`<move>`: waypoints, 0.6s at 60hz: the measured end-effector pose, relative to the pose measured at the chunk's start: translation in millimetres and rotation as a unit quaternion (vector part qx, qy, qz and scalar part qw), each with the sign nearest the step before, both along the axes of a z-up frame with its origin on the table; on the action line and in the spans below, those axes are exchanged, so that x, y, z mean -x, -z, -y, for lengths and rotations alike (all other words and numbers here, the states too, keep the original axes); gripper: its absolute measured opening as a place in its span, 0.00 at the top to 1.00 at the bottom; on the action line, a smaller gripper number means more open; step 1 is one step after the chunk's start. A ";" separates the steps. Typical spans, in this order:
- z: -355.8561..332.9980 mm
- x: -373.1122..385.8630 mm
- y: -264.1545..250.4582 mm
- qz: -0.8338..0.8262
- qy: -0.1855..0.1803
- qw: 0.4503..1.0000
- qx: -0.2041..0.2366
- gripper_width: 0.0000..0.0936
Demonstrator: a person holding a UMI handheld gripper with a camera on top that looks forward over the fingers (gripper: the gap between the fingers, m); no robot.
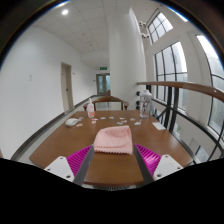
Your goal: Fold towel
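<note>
A pink towel lies folded in a compact rectangle on the brown wooden table. It rests just ahead of my fingers, with its near edge about level with the fingertips. My gripper is open and empty, hovering above the table's near part. The magenta pads stand wide apart, one to each side of the towel's near edge, and do not touch it.
A pink bottle and a white bottle stand at the table's far end, with small items scattered there. Chairs stand beyond the table. A curved wooden rail runs along the right, by large windows.
</note>
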State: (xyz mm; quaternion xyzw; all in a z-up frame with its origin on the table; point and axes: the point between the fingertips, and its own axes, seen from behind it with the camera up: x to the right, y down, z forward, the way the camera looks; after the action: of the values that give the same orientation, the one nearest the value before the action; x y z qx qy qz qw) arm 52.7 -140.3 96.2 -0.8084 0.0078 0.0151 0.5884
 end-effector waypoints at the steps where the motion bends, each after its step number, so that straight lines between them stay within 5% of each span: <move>1: 5.0 -0.2 0.2 -0.004 0.001 1.000 -0.001 0.10; 10: 29.2 -22.2 -4.2 0.065 0.024 0.997 -0.032 0.11; 21: 45.9 19.9 3.9 0.008 -0.040 0.999 -0.033 0.10; 36: 32.6 -2.6 21.8 0.007 -0.037 0.999 -0.037 0.11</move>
State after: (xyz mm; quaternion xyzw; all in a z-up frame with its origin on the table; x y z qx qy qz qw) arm 55.3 -172.8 74.4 -0.7857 -0.0262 0.0315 0.6172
